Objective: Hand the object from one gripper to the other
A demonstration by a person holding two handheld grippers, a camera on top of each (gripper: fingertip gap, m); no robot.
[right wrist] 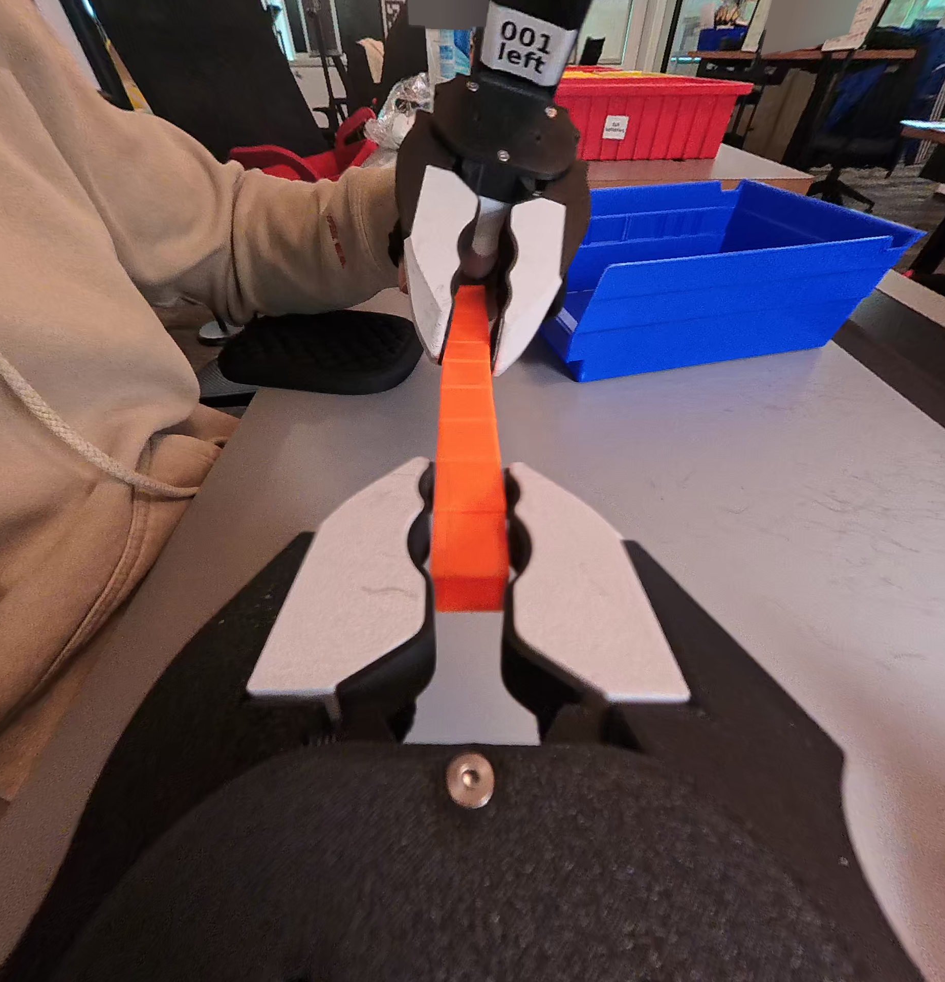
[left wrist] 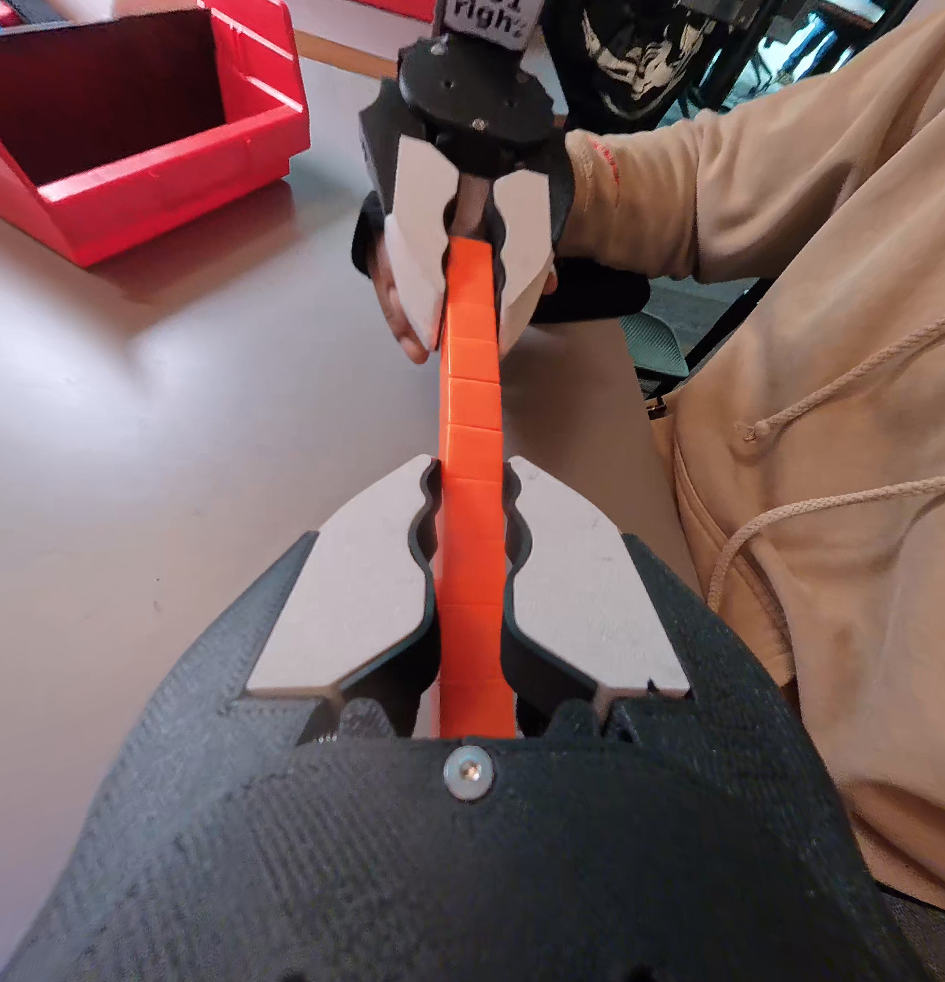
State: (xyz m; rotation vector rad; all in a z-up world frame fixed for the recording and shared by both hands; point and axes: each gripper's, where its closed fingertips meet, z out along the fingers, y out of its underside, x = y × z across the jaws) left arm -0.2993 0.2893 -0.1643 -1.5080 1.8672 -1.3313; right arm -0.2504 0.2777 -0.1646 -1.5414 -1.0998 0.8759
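Left wrist view: left tongs (left wrist: 471, 467) narrow, clamping orange bar (left wrist: 473, 404); right tongs (right wrist: 469, 470) likewise grip it.

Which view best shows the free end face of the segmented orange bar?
The right wrist view: the segmented orange bar ends between the right gripper, its end face visible. In the left wrist view the bar runs past the left gripper, its ends hidden.

Bar (left wrist: 473, 404) spans btwn L gripper (left wrist: 471, 467) & R gripper (right wrist: 469, 470), above table (right wrist: 725, 505).

white printed label on right gripper (left wrist: 467, 297) body, same on left gripper (right wrist: 467, 340), small sticker on red bin (right wrist: 651, 114), red lettering on sleeve cuff (right wrist: 336, 239)
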